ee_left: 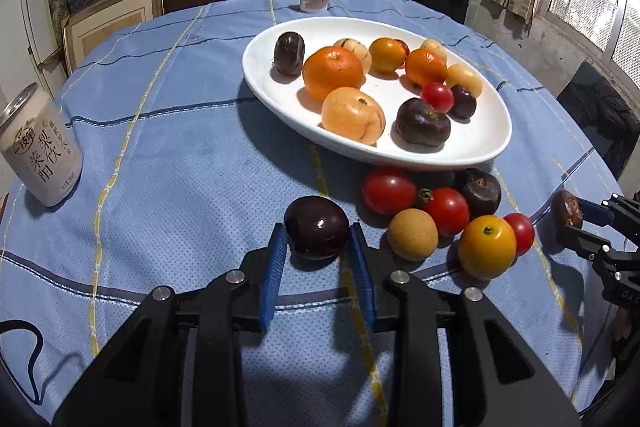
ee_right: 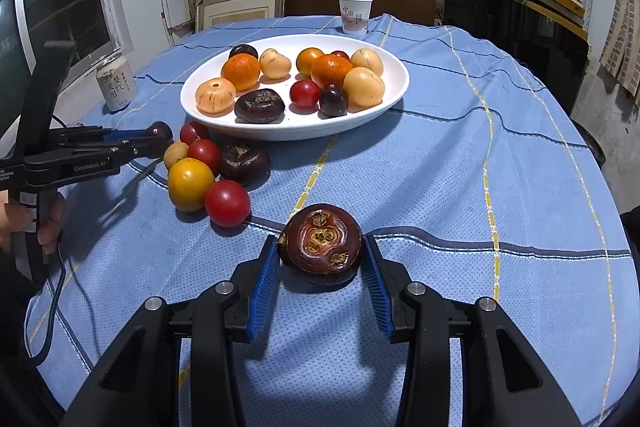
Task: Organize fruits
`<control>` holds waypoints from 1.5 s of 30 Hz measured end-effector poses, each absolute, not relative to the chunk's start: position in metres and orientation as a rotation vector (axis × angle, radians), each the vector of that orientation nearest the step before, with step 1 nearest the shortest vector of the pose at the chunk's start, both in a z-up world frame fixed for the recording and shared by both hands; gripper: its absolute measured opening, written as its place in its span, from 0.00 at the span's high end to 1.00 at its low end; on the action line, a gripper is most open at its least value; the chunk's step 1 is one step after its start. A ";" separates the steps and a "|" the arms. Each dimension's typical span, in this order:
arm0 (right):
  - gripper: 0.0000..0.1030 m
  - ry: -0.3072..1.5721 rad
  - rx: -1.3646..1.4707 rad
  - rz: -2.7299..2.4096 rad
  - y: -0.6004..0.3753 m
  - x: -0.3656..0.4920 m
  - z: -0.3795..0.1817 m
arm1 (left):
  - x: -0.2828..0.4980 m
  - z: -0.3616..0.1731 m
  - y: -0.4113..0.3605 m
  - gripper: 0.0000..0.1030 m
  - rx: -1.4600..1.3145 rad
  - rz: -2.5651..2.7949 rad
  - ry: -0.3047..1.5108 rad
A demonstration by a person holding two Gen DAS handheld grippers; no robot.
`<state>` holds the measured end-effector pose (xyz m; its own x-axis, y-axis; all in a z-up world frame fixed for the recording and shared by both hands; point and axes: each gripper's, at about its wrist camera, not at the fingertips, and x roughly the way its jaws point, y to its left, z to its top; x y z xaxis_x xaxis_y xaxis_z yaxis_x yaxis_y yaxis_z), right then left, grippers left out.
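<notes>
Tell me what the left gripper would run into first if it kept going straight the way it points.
Holding the dark purple round fruit, the left gripper would probably meet bare blue checked tablecloth first, then the white oval plate's near rim; depth is unclear.

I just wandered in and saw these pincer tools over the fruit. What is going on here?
A person is sorting fruit with a handheld gripper in each hand. The left gripper is shut on a dark plum, the right gripper on a brown water chestnut. Many fruits already lie on the white plate; several still sit on the blue cloth.
</notes>
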<state>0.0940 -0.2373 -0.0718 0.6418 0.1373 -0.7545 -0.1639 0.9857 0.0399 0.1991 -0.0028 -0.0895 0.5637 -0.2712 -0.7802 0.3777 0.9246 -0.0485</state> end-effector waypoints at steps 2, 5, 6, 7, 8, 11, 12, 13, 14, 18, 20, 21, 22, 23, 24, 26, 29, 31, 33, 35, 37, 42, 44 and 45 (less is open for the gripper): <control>0.58 0.858 -0.037 0.172 -0.237 0.094 -0.072 | 0.201 -0.091 -0.005 0.69 0.139 -0.376 0.899; 0.58 0.860 -0.044 0.170 -0.235 0.094 -0.072 | 0.205 -0.092 -0.009 0.50 0.153 -0.379 0.905; 0.58 0.860 -0.045 0.170 -0.236 0.094 -0.072 | 0.206 -0.093 -0.011 0.41 0.168 -0.357 0.902; 0.58 0.860 -0.047 0.168 -0.235 0.093 -0.072 | 0.208 -0.094 -0.012 0.41 0.169 -0.353 0.906; 0.58 0.860 -0.049 0.167 -0.235 0.093 -0.072 | 0.209 -0.094 -0.012 0.41 0.167 -0.354 0.904; 0.58 0.861 -0.050 0.166 -0.234 0.093 -0.072 | 0.211 -0.093 -0.010 0.46 0.160 -0.348 0.903; 0.58 0.861 -0.050 0.167 -0.235 0.093 -0.072 | 0.211 -0.093 -0.010 0.57 0.162 -0.345 0.899; 0.58 0.861 -0.049 0.165 -0.235 0.093 -0.072 | 0.211 -0.093 -0.010 0.64 0.164 -0.345 0.897; 0.58 0.861 -0.048 0.165 -0.235 0.094 -0.072 | 0.211 -0.092 -0.009 0.68 0.163 -0.349 0.894; 0.58 0.861 -0.046 0.160 -0.235 0.094 -0.073 | 0.207 -0.091 -0.010 0.70 0.170 -0.344 0.884; 0.58 0.860 -0.046 0.158 -0.236 0.094 -0.072 | 0.206 -0.090 -0.009 0.70 0.167 -0.343 0.883; 0.58 0.859 -0.046 0.157 -0.236 0.094 -0.072 | 0.205 -0.090 -0.009 0.70 0.166 -0.342 0.883; 0.58 0.859 -0.046 0.157 -0.236 0.094 -0.072 | 0.205 -0.090 -0.008 0.70 0.166 -0.340 0.882; 0.58 0.859 -0.046 0.158 -0.236 0.093 -0.072 | 0.204 -0.090 -0.008 0.70 0.168 -0.339 0.880; 0.58 0.860 -0.046 0.157 -0.235 0.094 -0.072 | 0.203 -0.089 -0.008 0.70 0.170 -0.337 0.878; 0.58 0.860 -0.046 0.156 -0.236 0.093 -0.072 | 0.202 -0.089 -0.009 0.70 0.173 -0.333 0.877; 0.58 0.858 -0.046 0.155 -0.236 0.093 -0.073 | 0.199 -0.087 -0.008 0.70 0.173 -0.327 0.872; 0.58 0.857 -0.046 0.155 -0.235 0.093 -0.072 | 0.195 -0.085 -0.008 0.70 0.173 -0.323 0.867; 0.58 0.852 -0.044 0.153 -0.236 0.092 -0.072 | 0.189 -0.081 -0.007 0.70 0.168 -0.324 0.857; 0.58 0.844 -0.041 0.153 -0.237 0.090 -0.071 | 0.182 -0.077 -0.006 0.70 0.164 -0.329 0.844; 0.58 0.833 -0.035 0.150 -0.238 0.088 -0.069 | 0.171 -0.069 -0.006 0.70 0.159 -0.339 0.820; 0.58 0.801 0.007 0.165 -0.245 0.081 -0.065 | 0.144 -0.049 -0.003 0.70 0.126 -0.365 0.762; 0.58 0.797 0.029 0.184 -0.248 0.078 -0.065 | 0.135 -0.041 -0.004 0.70 0.122 -0.376 0.741; 0.58 0.795 0.037 0.190 -0.250 0.078 -0.064 | 0.132 -0.037 -0.004 0.70 0.124 -0.382 0.732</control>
<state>0.0777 -0.2501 -0.0642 0.6841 0.1829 -0.7061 -0.1554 0.9824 0.1040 0.1319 -0.0045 -0.0367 0.6788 -0.2962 -0.6719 0.3816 0.9241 -0.0218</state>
